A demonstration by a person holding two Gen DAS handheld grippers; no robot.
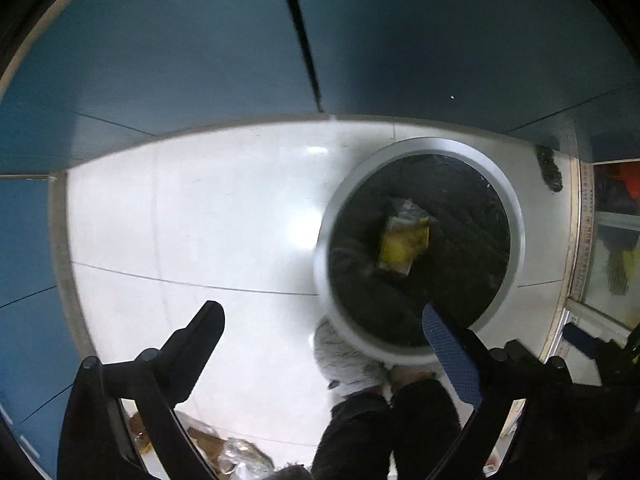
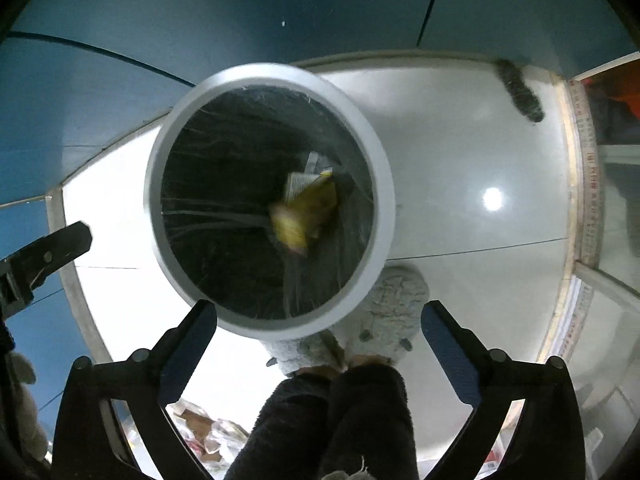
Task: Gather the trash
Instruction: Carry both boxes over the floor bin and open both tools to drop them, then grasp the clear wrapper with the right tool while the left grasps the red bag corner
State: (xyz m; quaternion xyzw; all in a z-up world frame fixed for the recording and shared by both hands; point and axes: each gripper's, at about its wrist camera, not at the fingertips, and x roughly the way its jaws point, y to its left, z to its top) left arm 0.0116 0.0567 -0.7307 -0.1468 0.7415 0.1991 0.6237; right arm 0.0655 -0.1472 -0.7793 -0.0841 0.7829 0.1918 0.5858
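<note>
Left claw (image 1: 324, 320) spread wide, holds nothing, touches nothing; its right finger's blue pad (image 1: 452, 356) overlaps the trash bin (image 1: 332, 320) rim in view only. Right claw (image 2: 320, 320) also spread wide, empty, fingers either side of the bin's lower rim (contact not clear). Both claws point down at the white tiled floor (image 1: 200, 220). Yellow wrapper (image 2: 308, 208) lies inside the black-lined bin, centre of the right wrist frame, right of centre in the left one (image 1: 402, 246); print on it blurred, unreadable. More trash (image 2: 208, 436) on the floor at lower left. Fuzzy grey slippers (image 2: 384, 312) just below the bin.
</note>
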